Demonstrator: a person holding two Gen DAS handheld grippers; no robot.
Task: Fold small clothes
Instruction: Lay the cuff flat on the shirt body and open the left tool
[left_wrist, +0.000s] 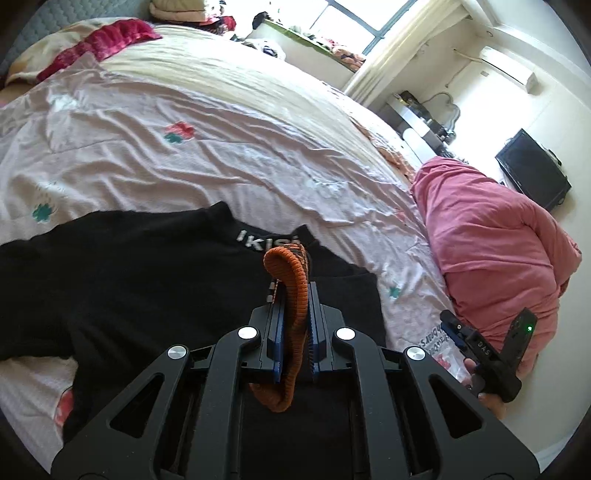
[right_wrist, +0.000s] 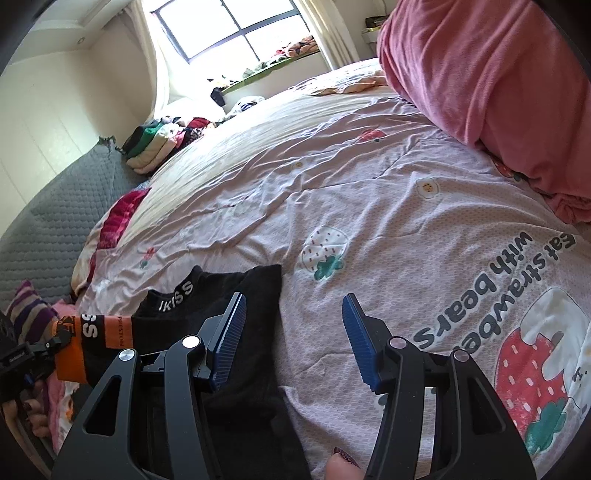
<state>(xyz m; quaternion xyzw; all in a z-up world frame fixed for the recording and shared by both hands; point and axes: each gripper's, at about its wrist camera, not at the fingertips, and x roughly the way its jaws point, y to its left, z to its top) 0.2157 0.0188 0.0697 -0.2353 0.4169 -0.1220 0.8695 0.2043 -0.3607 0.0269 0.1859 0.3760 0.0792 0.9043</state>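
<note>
In the left wrist view, the left gripper (left_wrist: 295, 295) sits at lower centre with its blue pads clamped on an orange knitted cuff (left_wrist: 290, 280). The cuff rises in a loop above the fingertips and hangs out again below the pads. Under it, filling the lower left of the frame, a black garment (left_wrist: 129, 280) lies spread on the bed (left_wrist: 221, 147), its collar showing white letters. A pink quilt (left_wrist: 491, 240) is heaped at the right edge of the bed. At lower right, a hand (left_wrist: 487, 391) holds the right gripper (left_wrist: 480, 343), which hovers just off the bed's edge.

In the right wrist view, the right gripper (right_wrist: 293, 317) stands at lower centre with its jaws parted and nothing between them. Its left pad lies over the black garment (right_wrist: 236, 288); its right pad is over the printed bedcover (right_wrist: 369, 184). At the left edge, the orange-and-black piece (right_wrist: 92, 332) stretches from the left gripper (right_wrist: 48, 347) toward the garment's collar. The pink quilt (right_wrist: 491, 81) fills the upper right. A stack of folded clothes (right_wrist: 155, 144) rests at the far left side of the bed, below the window (right_wrist: 229, 26).
</note>
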